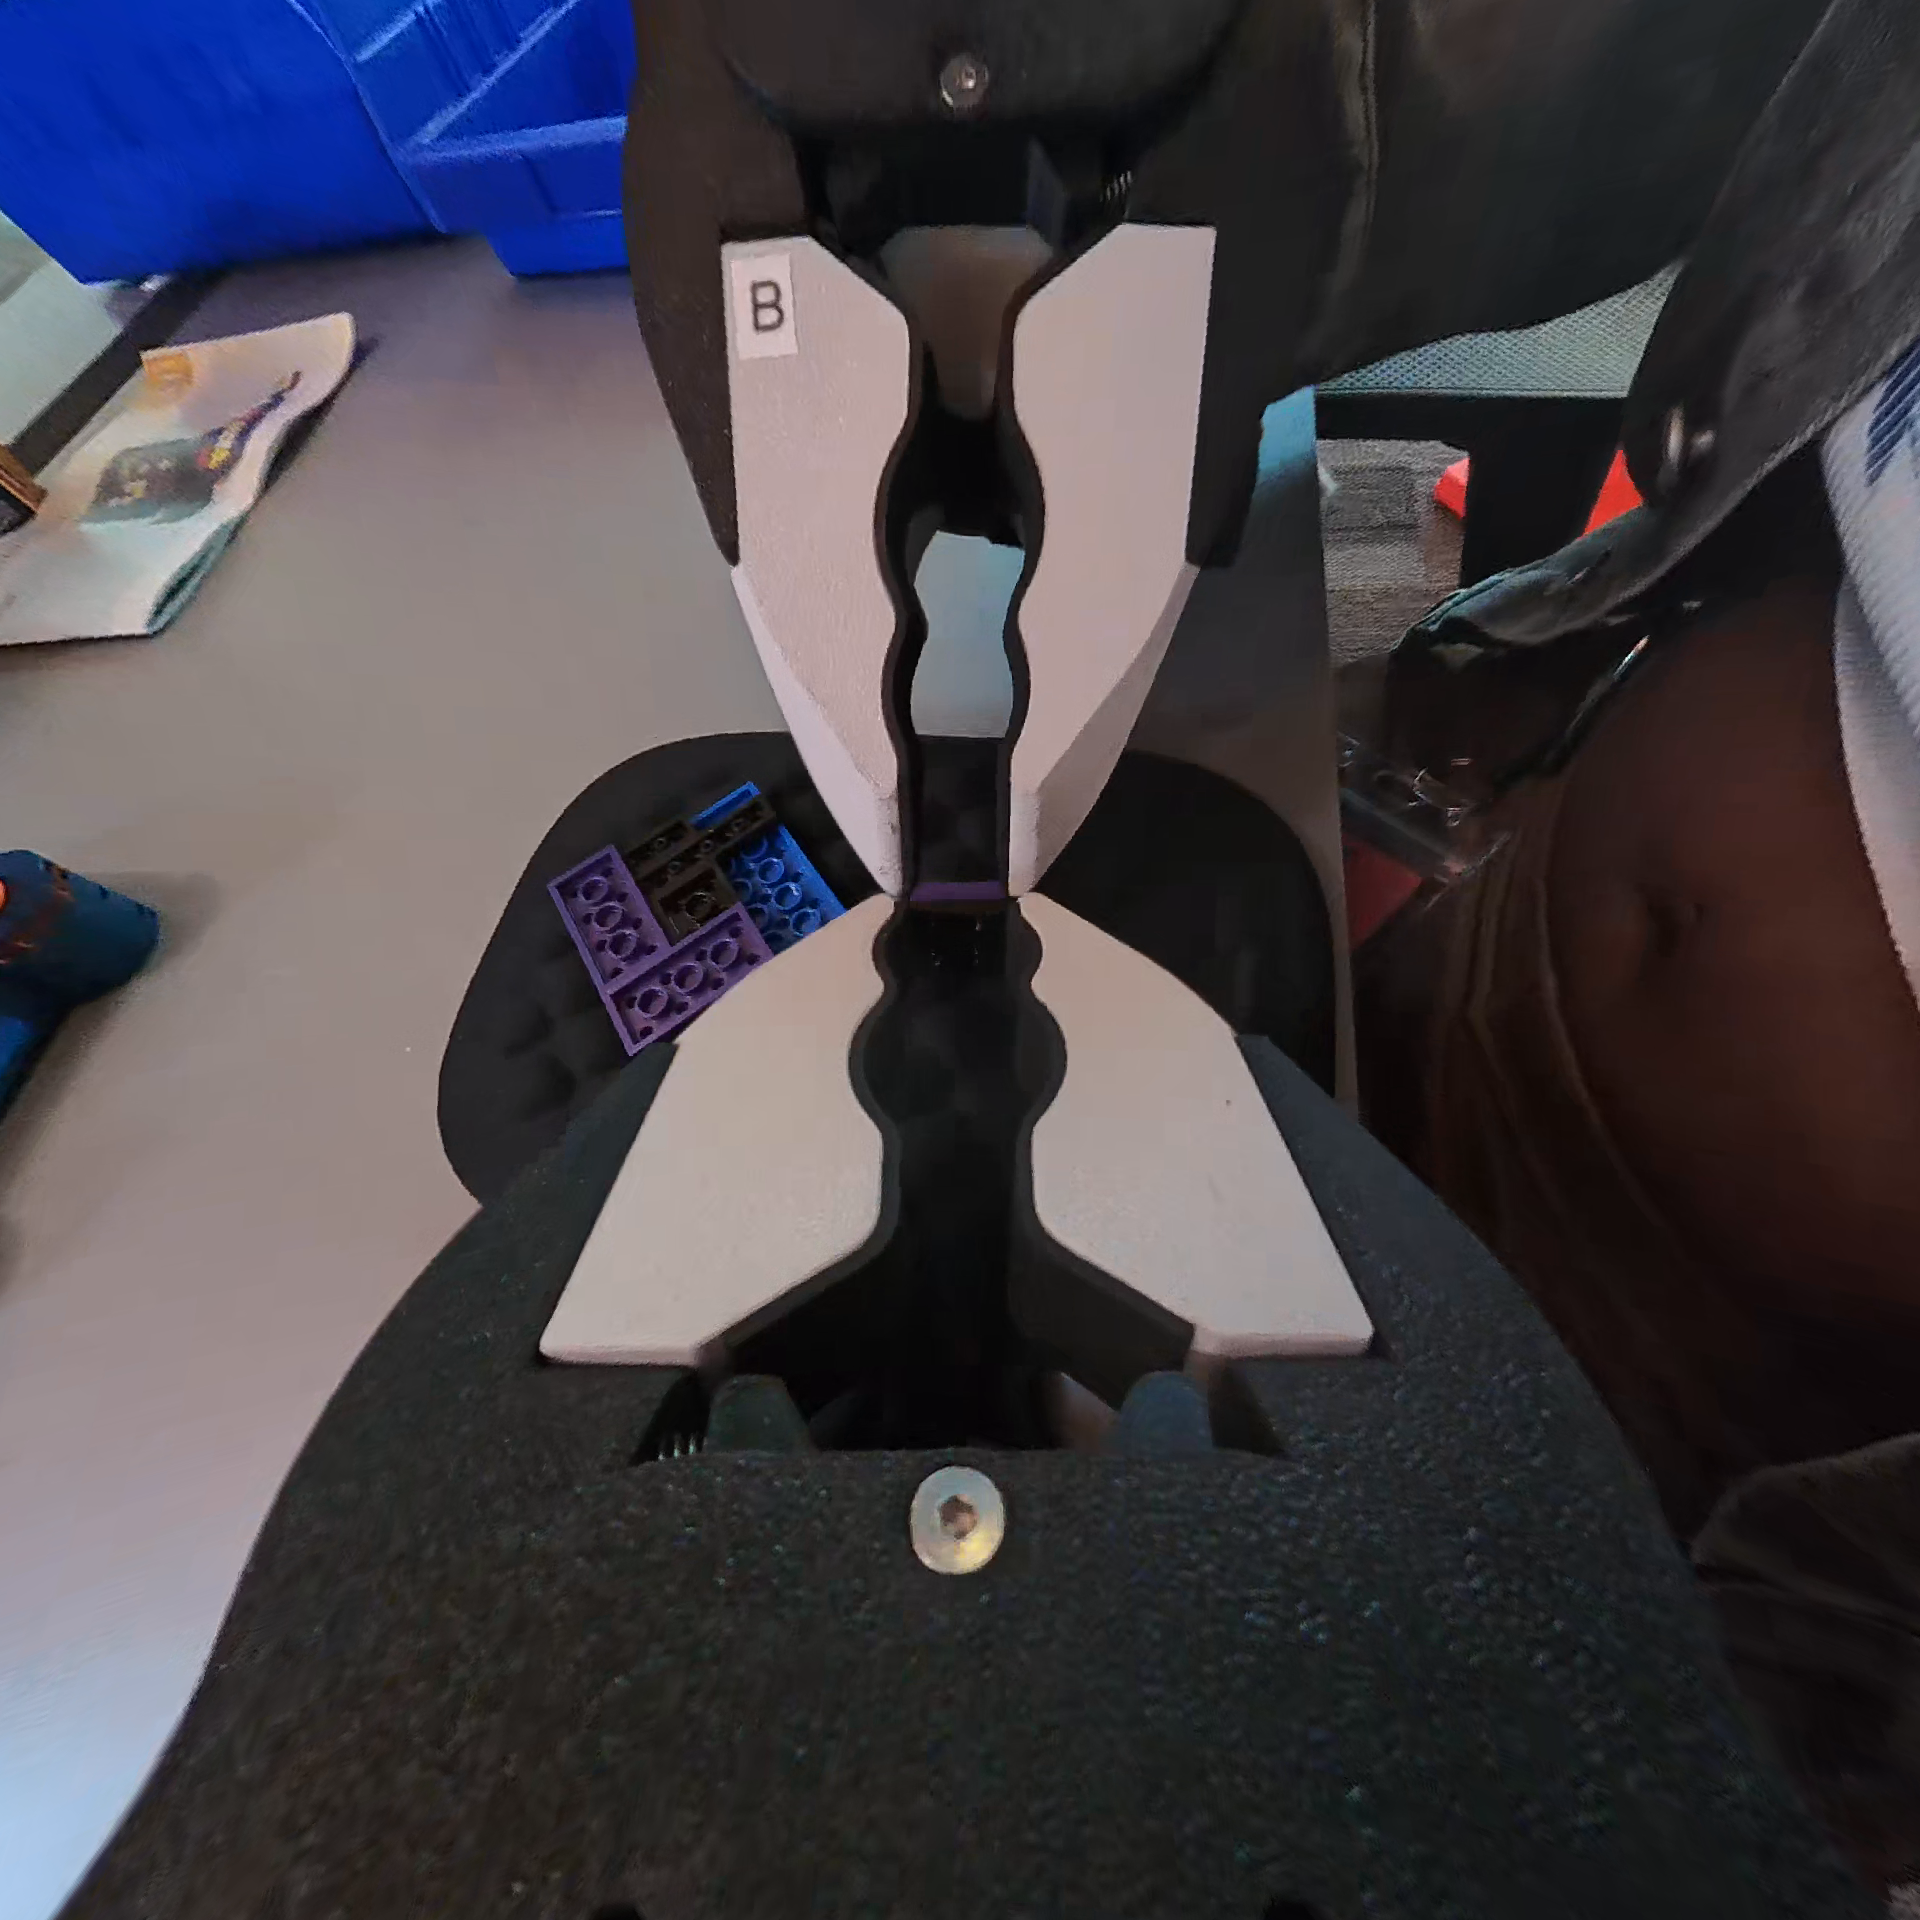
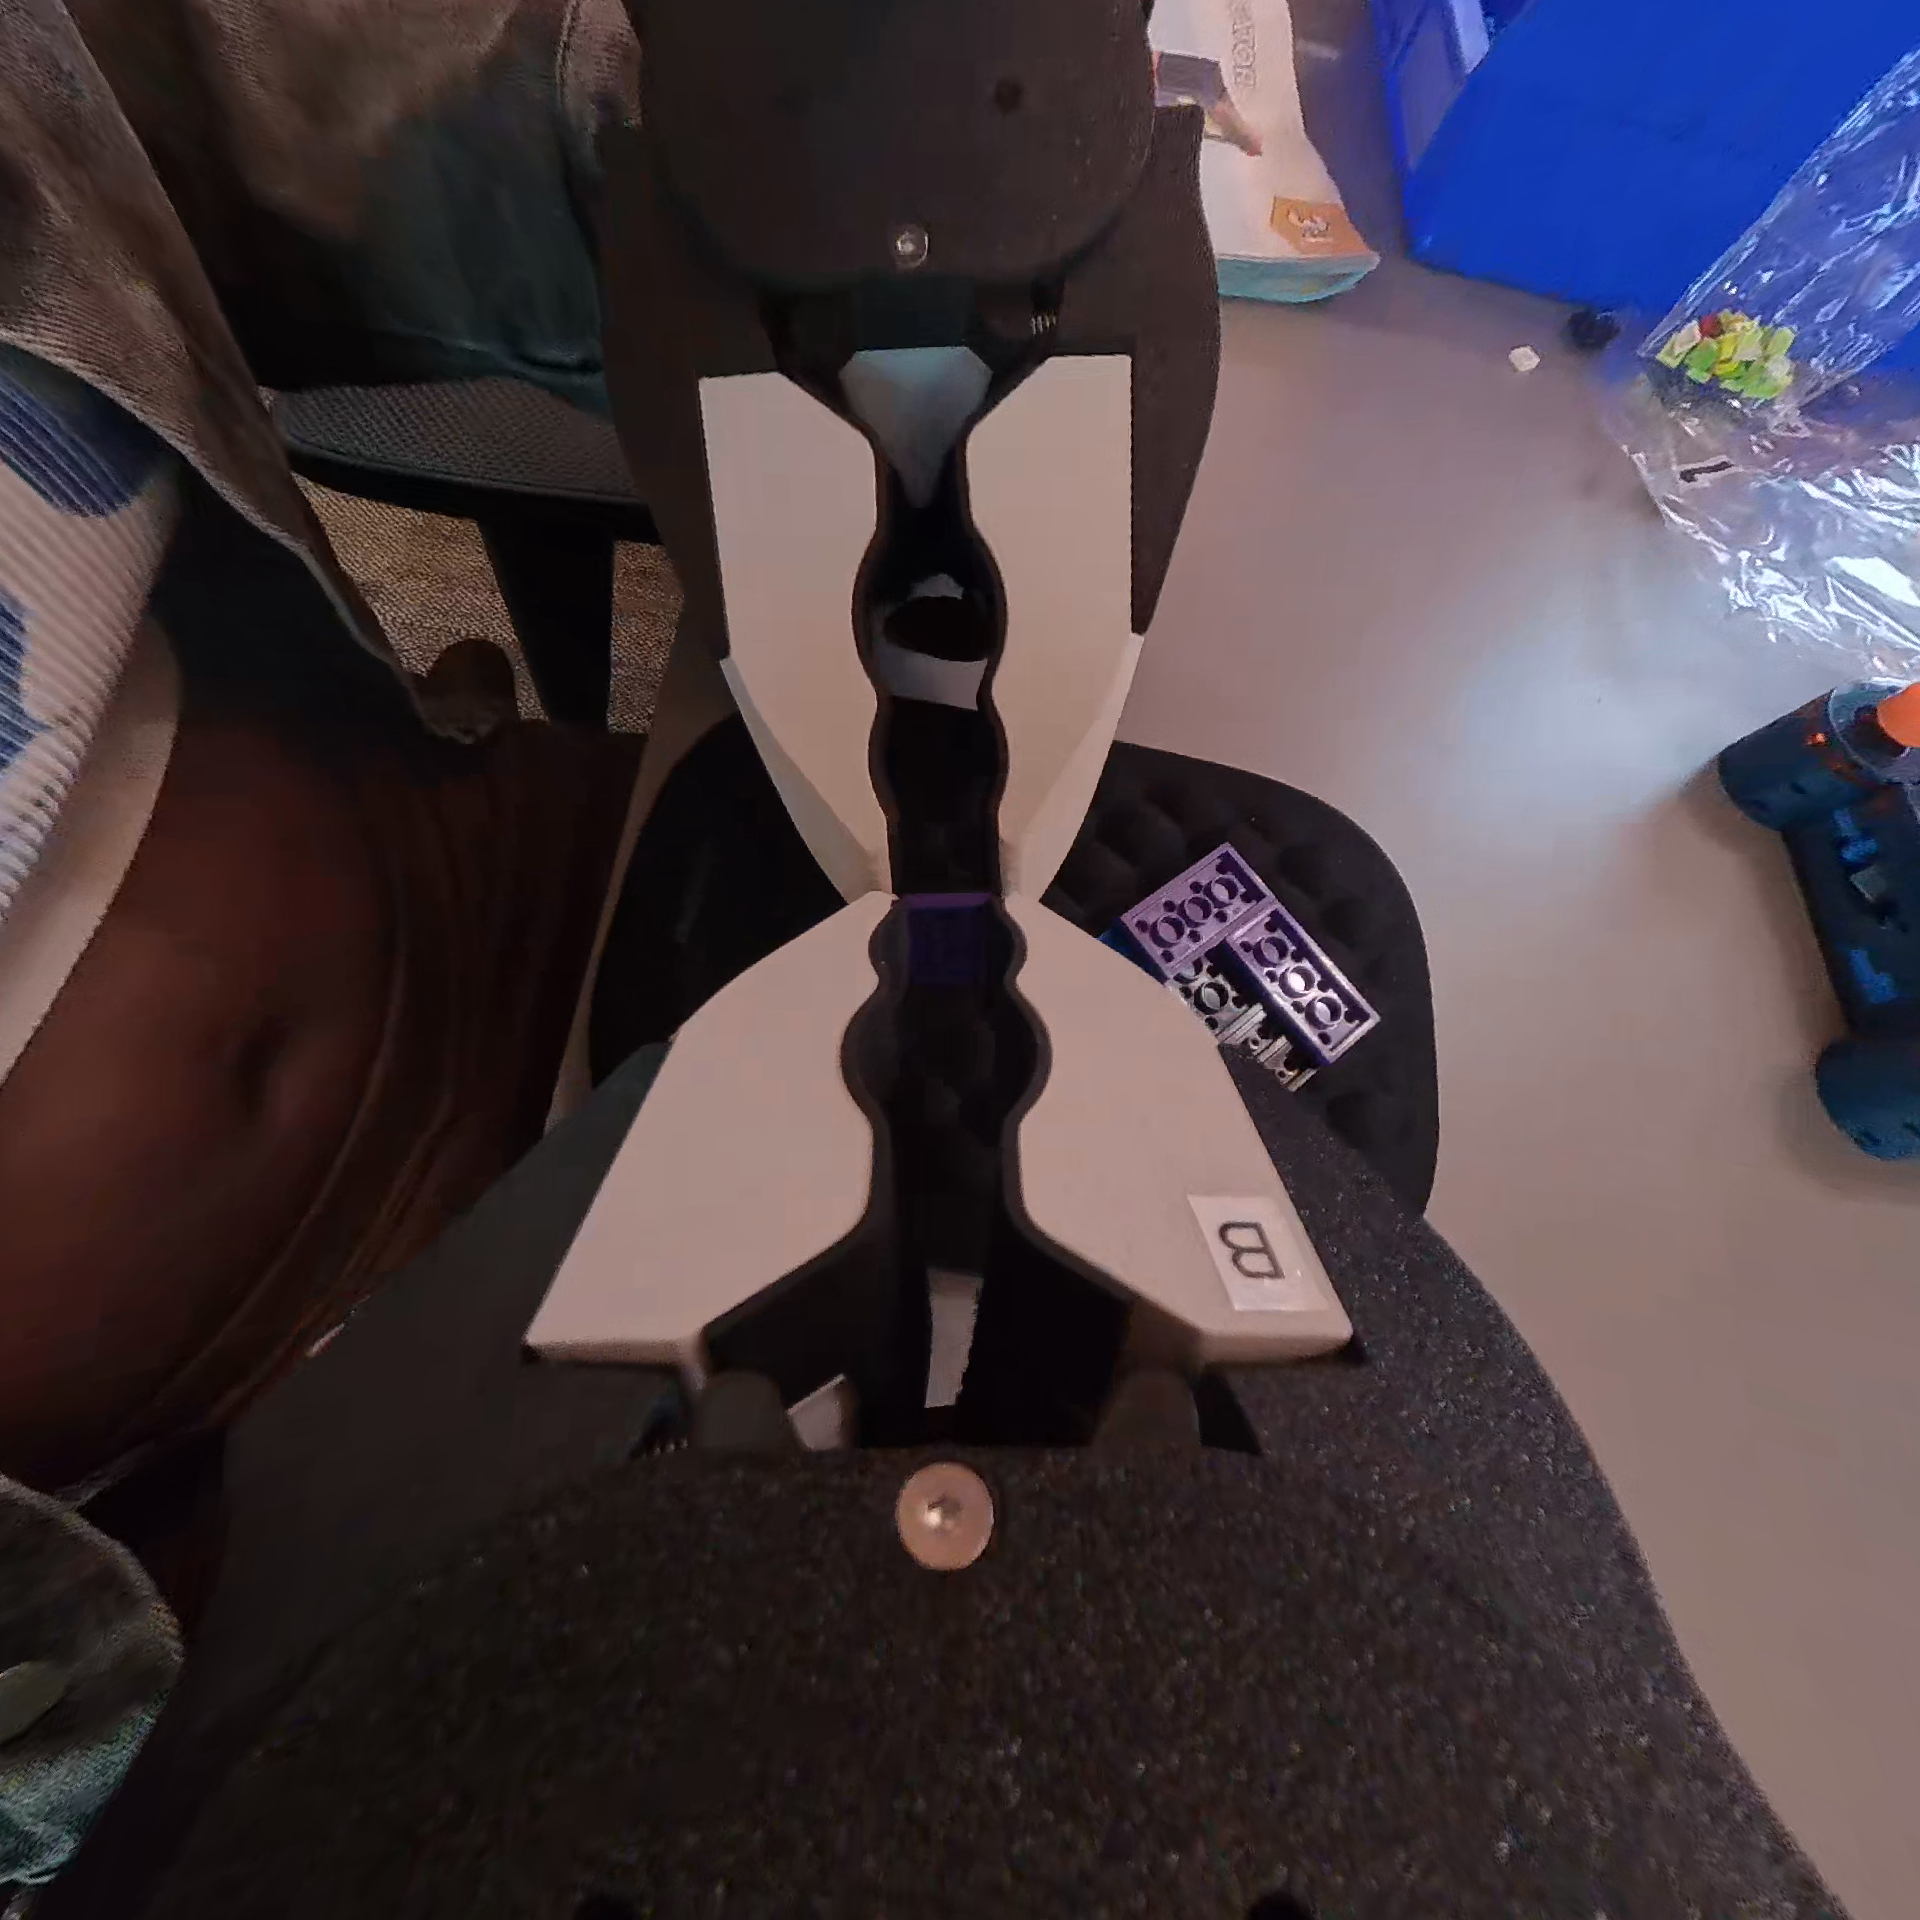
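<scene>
Blue bins [image 1: 208, 125], booklet [image 1: 177, 478], perhaps toy car [image 2: 1829, 935].

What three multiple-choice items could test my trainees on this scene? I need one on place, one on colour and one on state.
1. The loose brick cluster lies on: A the black foam pad; B the booklet; C a blue bin.
2. The piece between the right gripper's fingers is: A red; B purple; C yellow.
3. The two grippers are: A far apart; B lying on the table; C tip to tip.
Answers: A, black foam shows all round the bricks; B, its studded face is purple; C, the left gripper meets the other's fingertips.
</scene>
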Available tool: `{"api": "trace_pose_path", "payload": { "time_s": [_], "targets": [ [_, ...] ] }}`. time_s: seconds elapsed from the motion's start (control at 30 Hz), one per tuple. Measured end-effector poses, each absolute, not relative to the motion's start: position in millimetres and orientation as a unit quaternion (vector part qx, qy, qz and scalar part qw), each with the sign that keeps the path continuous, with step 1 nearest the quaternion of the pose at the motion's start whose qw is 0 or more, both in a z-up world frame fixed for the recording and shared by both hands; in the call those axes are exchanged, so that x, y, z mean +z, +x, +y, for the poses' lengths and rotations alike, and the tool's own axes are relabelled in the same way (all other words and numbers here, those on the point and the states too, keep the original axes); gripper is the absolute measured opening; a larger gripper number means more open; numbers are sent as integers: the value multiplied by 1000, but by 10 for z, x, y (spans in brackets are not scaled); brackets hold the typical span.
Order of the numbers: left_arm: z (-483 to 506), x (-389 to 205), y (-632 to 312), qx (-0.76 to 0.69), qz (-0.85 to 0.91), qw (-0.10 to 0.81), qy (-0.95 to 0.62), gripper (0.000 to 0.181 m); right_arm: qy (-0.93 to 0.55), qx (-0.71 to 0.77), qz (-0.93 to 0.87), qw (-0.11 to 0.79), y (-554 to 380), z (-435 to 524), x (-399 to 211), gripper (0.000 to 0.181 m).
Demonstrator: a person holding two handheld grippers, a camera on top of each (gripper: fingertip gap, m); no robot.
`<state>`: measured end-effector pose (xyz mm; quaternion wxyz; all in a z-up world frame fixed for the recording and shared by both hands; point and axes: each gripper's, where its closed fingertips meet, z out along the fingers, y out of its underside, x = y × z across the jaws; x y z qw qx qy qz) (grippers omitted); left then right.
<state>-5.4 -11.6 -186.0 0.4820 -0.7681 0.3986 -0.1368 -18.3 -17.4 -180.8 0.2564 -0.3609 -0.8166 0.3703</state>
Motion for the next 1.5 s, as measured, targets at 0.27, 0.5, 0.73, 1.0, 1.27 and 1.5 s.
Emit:
{"api": "trace_pose_path", "payload": {
  "time_s": [0.27,0.5,0.73,1.0,1.27,1.5],
  "targets": [
    [-107,-1820,-52,-112,418,470,-769,16,-362,382,-813,251,-143,-165,-1761,16],
    [-66,-1791,51,-117,430,463,-766,16,-380,423,-778,267,-28,-108,-1742,15],
    [-144,-1767,-117,-149,393,480,-770,16,-396,433,-771,248,48,-20,-1868,0],
    [-43,-1780,-92,-130,406,473,-771,16,-350,469,-771,252,-108,-154,-1630,14],
    [-41,-1812,-85,-135,401,475,-771,16,-347,429,-783,287,-188,-137,-1710,15],
    [-51,-1825,-101,-158,388,486,-767,16,-348,396,-801,283,-191,-112,-1775,16]
  ]
}}
